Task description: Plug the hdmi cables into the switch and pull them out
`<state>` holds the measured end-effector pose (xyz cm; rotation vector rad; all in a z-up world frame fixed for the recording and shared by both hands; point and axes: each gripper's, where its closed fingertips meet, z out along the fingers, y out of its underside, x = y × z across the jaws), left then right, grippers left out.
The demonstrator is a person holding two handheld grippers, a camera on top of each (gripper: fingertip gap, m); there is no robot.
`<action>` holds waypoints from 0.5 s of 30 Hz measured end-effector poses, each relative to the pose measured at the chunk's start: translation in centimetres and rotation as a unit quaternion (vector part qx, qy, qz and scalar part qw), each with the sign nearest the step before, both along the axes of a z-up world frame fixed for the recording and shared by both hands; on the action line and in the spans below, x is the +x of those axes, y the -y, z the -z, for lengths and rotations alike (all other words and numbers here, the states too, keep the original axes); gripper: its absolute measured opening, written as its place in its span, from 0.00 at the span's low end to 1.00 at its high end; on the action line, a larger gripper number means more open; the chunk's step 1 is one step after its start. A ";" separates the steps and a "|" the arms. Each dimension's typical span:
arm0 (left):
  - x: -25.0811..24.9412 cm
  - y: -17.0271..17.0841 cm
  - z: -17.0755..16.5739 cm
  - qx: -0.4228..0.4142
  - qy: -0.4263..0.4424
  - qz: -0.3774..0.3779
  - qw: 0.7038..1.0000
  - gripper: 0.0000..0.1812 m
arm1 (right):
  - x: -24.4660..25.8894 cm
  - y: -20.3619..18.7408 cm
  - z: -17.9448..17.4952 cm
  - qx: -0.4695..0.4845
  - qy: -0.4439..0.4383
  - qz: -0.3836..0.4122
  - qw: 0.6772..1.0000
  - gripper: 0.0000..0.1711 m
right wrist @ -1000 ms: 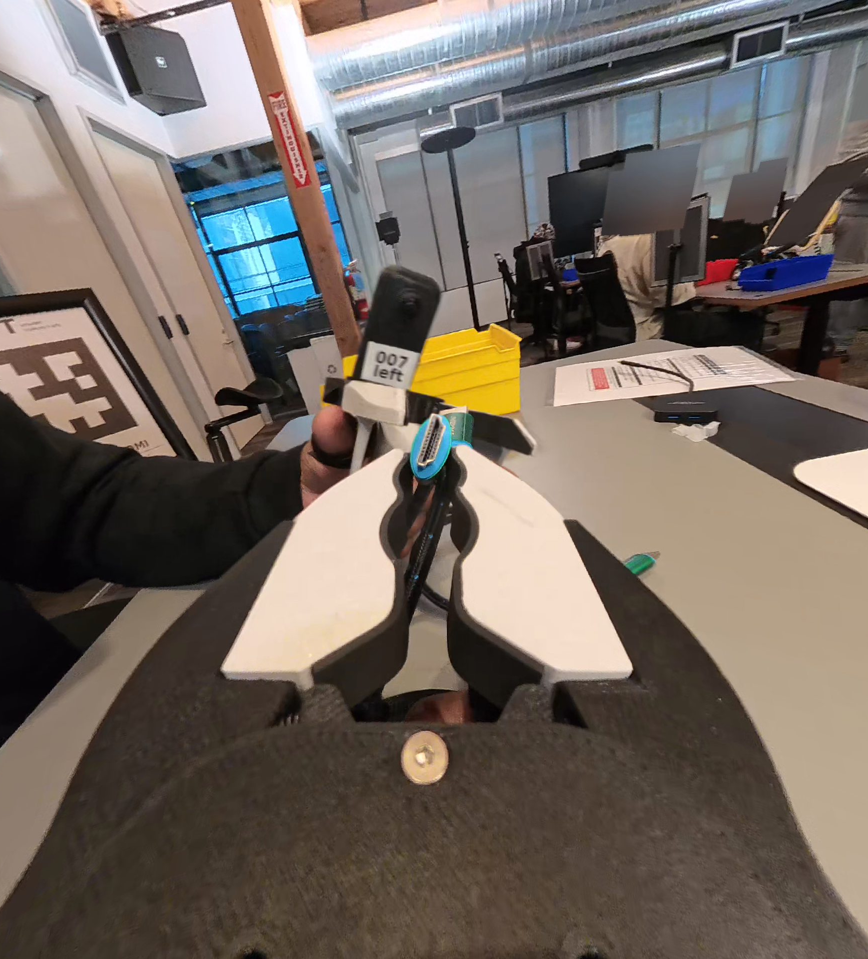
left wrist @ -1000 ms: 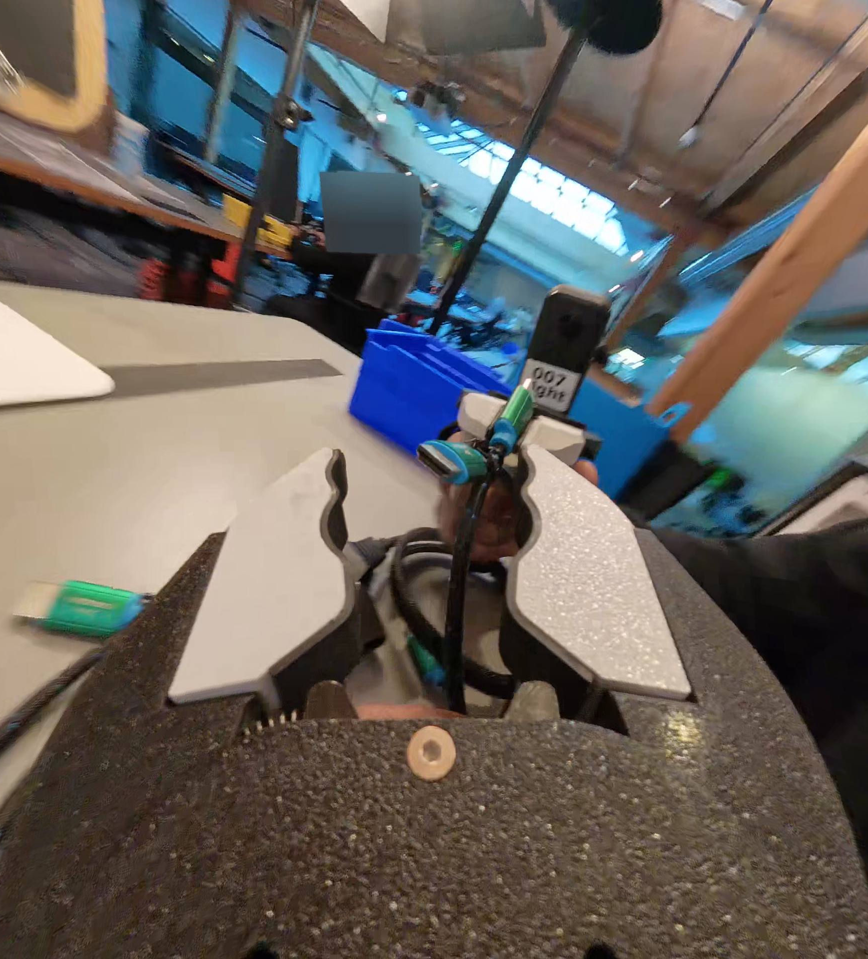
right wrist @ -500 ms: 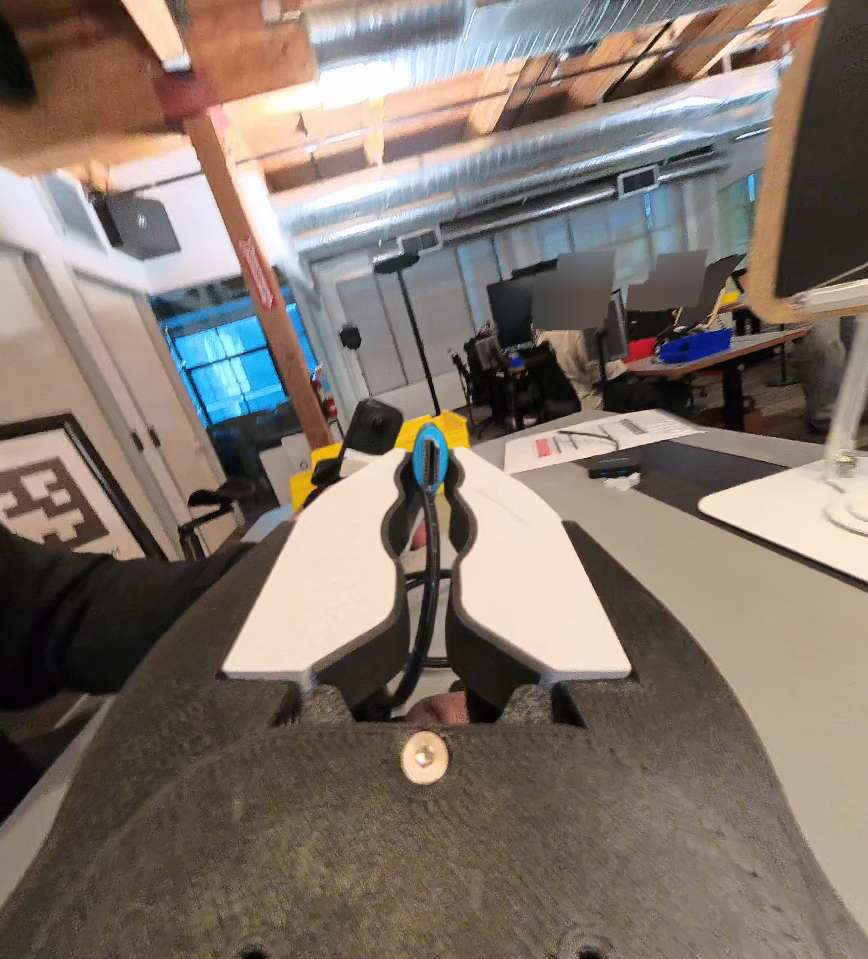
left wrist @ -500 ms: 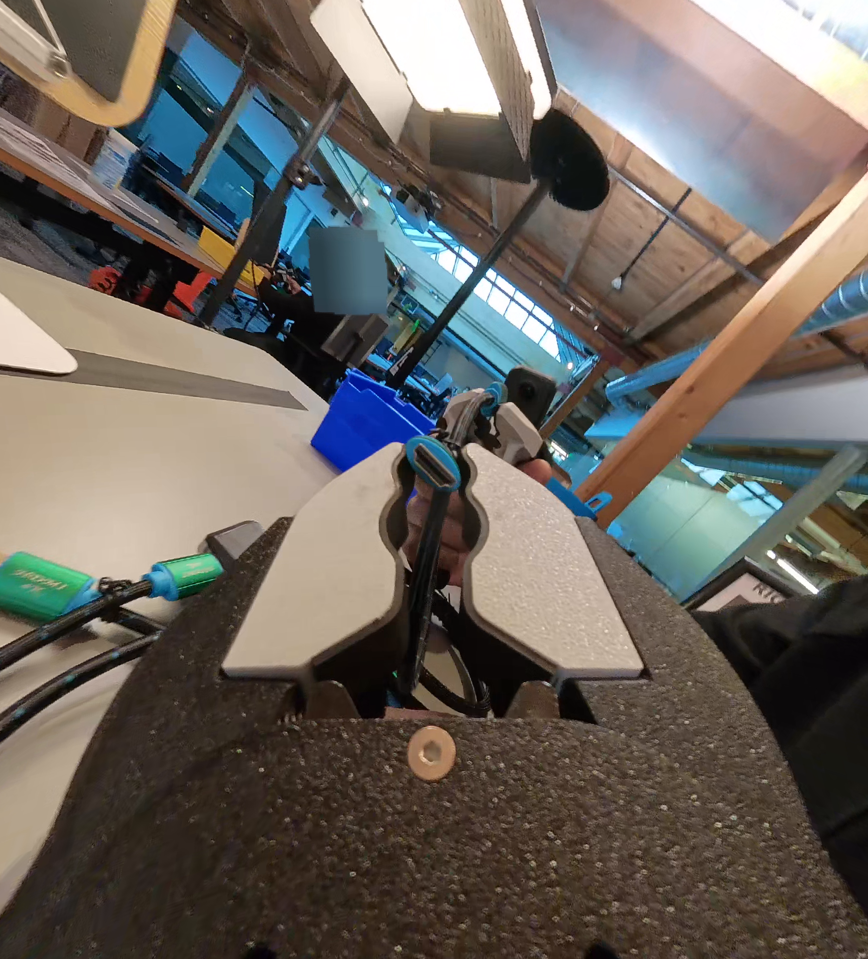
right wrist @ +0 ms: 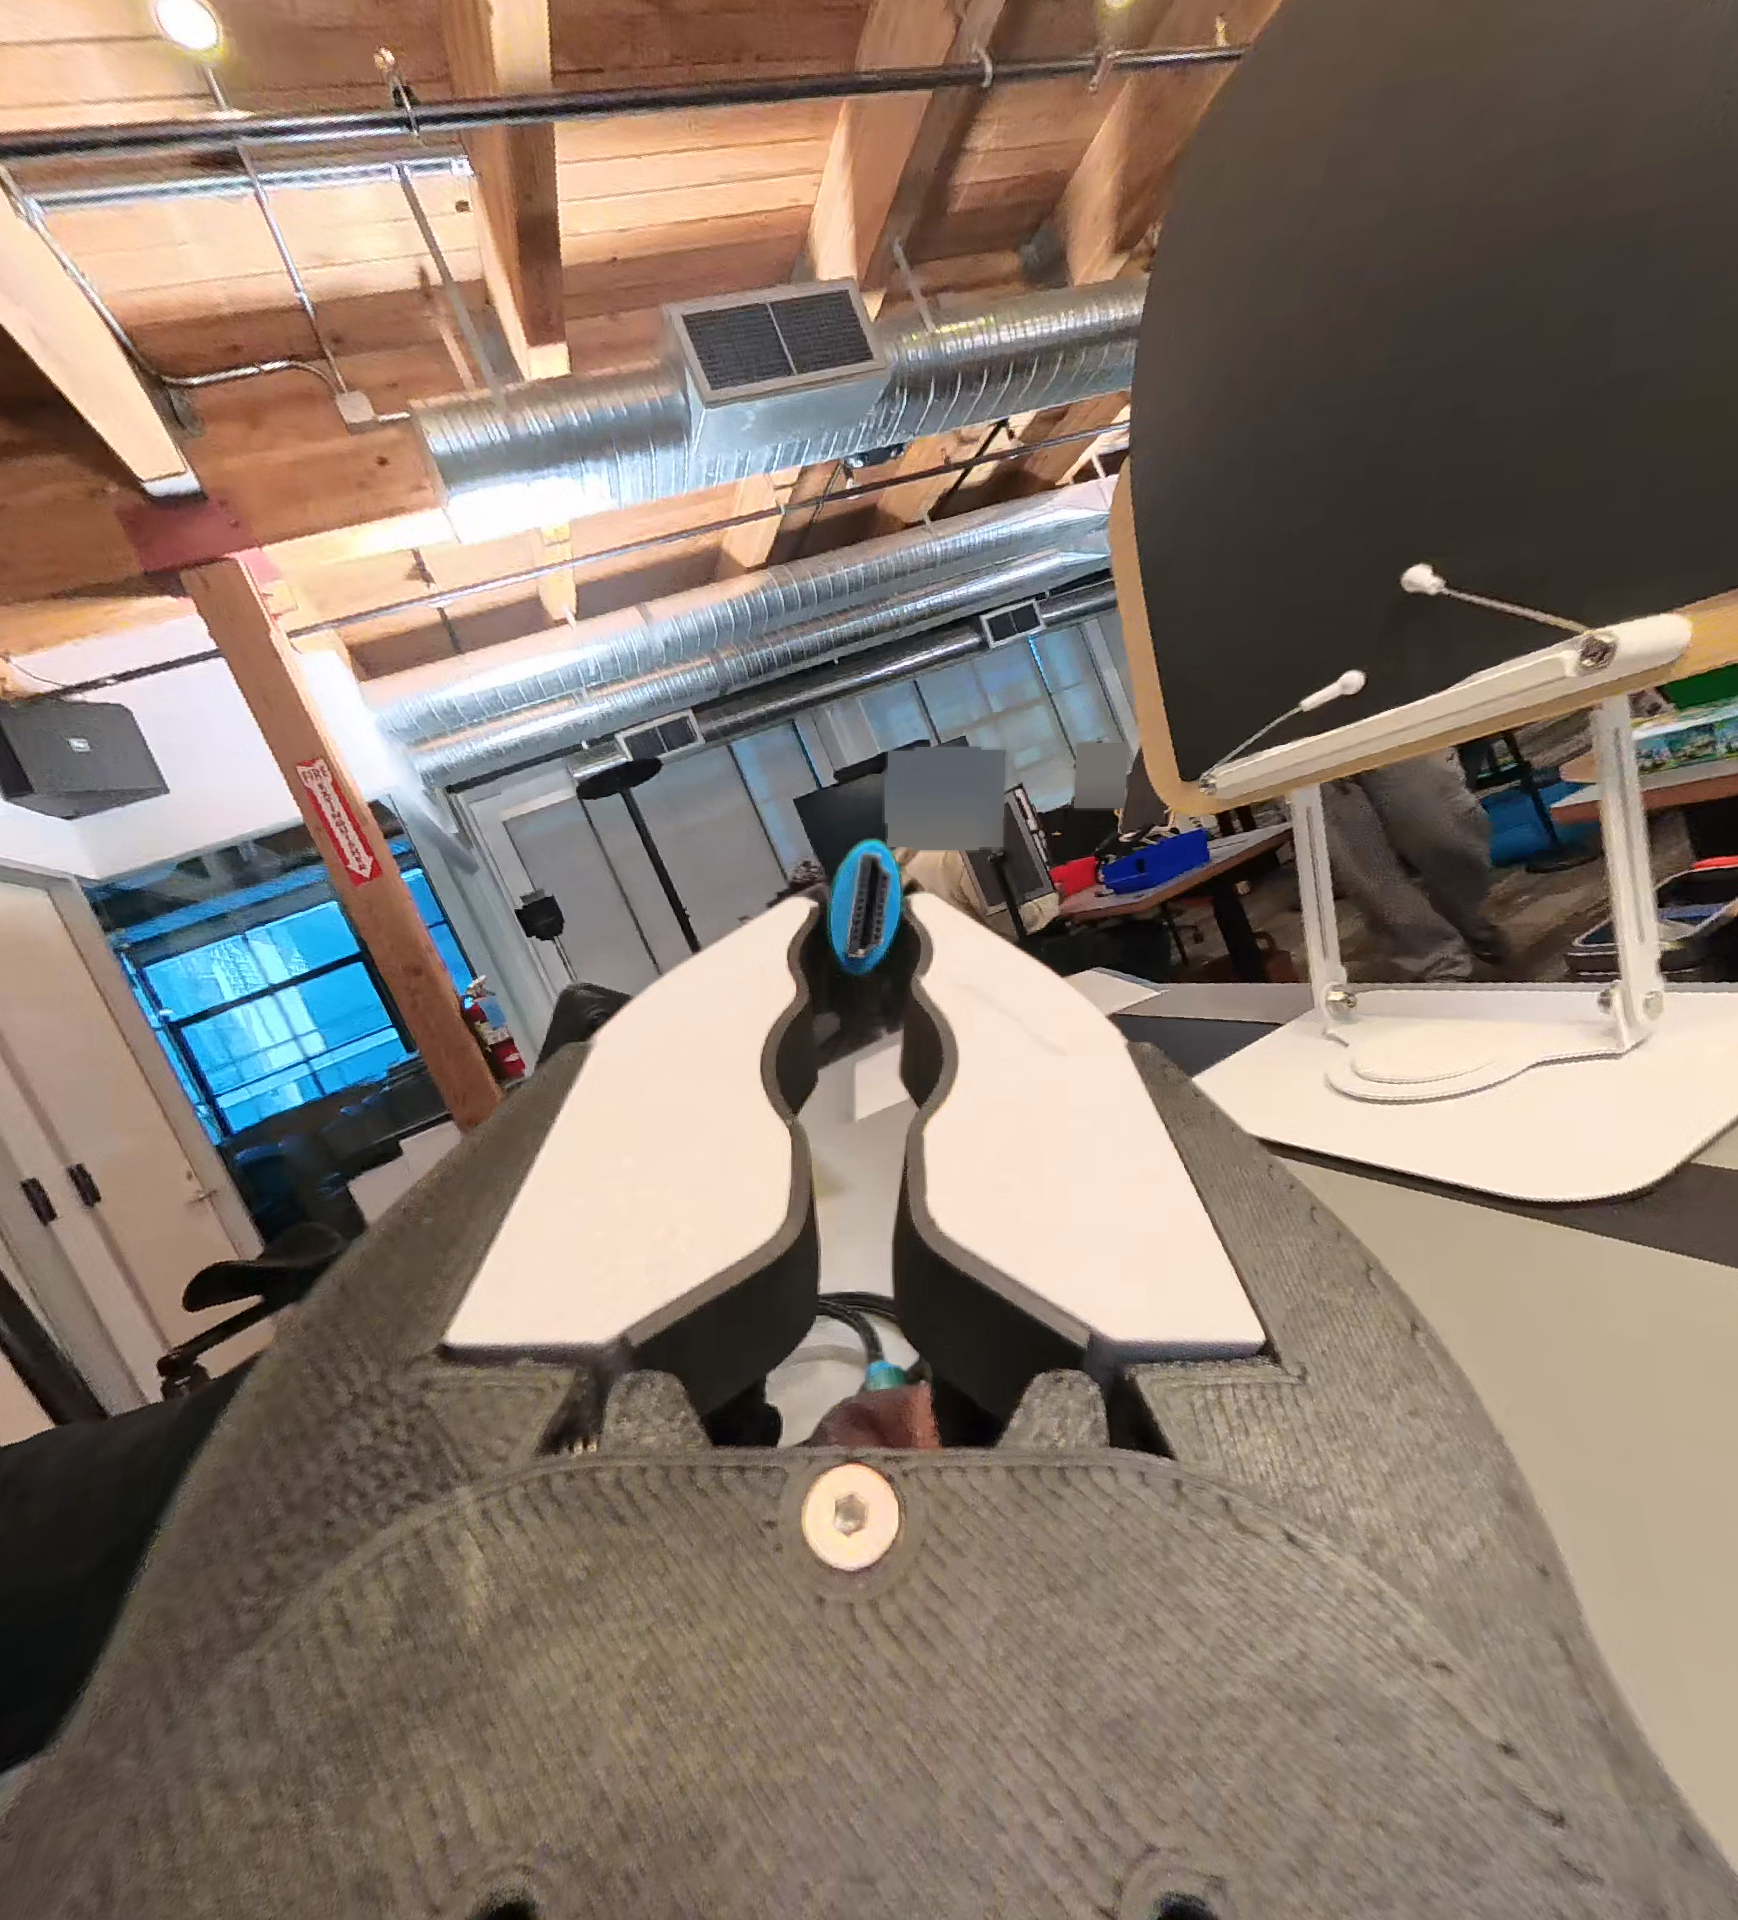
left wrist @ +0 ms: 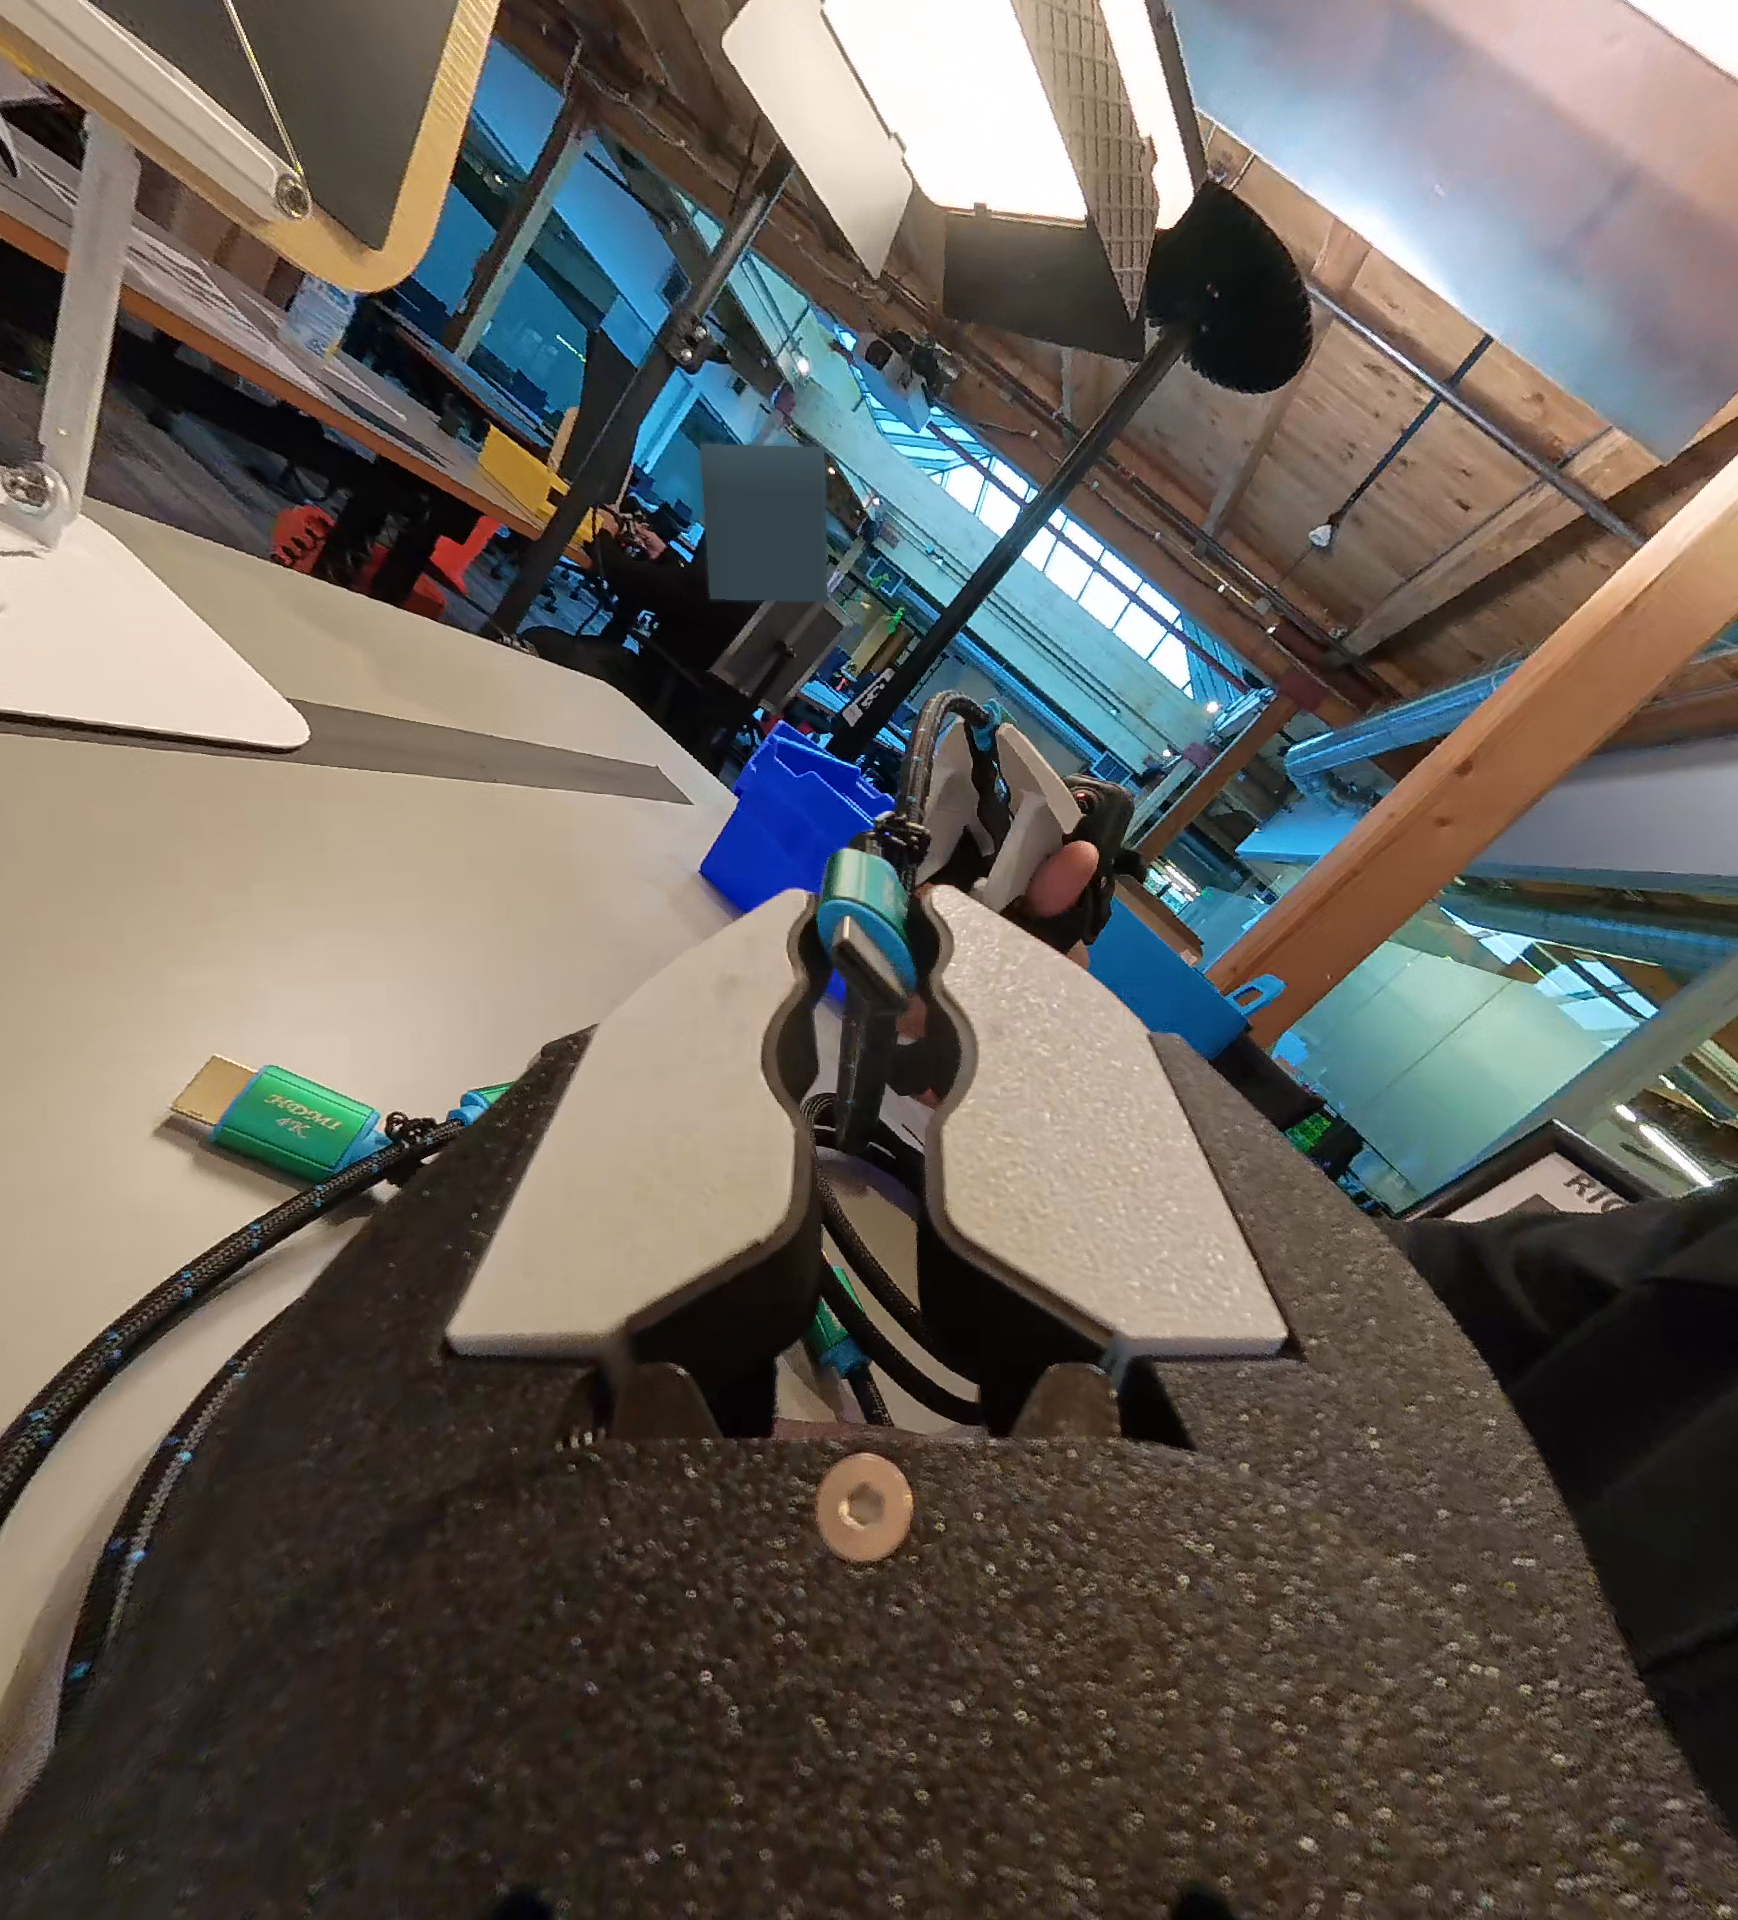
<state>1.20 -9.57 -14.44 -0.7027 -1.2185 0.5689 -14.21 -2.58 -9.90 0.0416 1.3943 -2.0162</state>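
Observation:
My left gripper is shut on a green HDMI plug with a blue collar, held above the grey table. Its black braided cable loops on to my right gripper, seen just beyond in a hand. A second green HDMI plug lies on the table at the left, its braided cable running back under my left gripper. In the right wrist view my right gripper is shut on a blue-collared HDMI plug, raised and tilted up. The switch is not in view.
A white stand with a flat base carries a tilted dark board on the table to the right; it also shows in the left wrist view. A blue bin stands at the table's far edge. A black sleeve is at the right.
My left gripper, open a second ago, has shut on the plug. Both grippers have tilted upward. My right gripper has swung right toward the stand, so the left gripper has left its view.

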 end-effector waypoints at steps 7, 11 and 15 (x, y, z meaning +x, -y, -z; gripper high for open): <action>0.4 0.9 -0.2 -0.031 0.035 -0.024 0.999 0.20 | 1.1 0.0 0.0 0.004 0.006 -0.038 0.999 0.06; 2.0 2.4 -2.4 -0.109 0.020 -0.091 0.990 0.24 | 2.5 0.2 0.6 0.027 -0.010 -0.081 0.996 0.06; 1.6 -0.5 -3.6 -0.192 0.014 -0.065 0.979 0.24 | 5.9 0.5 0.9 0.070 -0.006 -0.160 0.985 0.06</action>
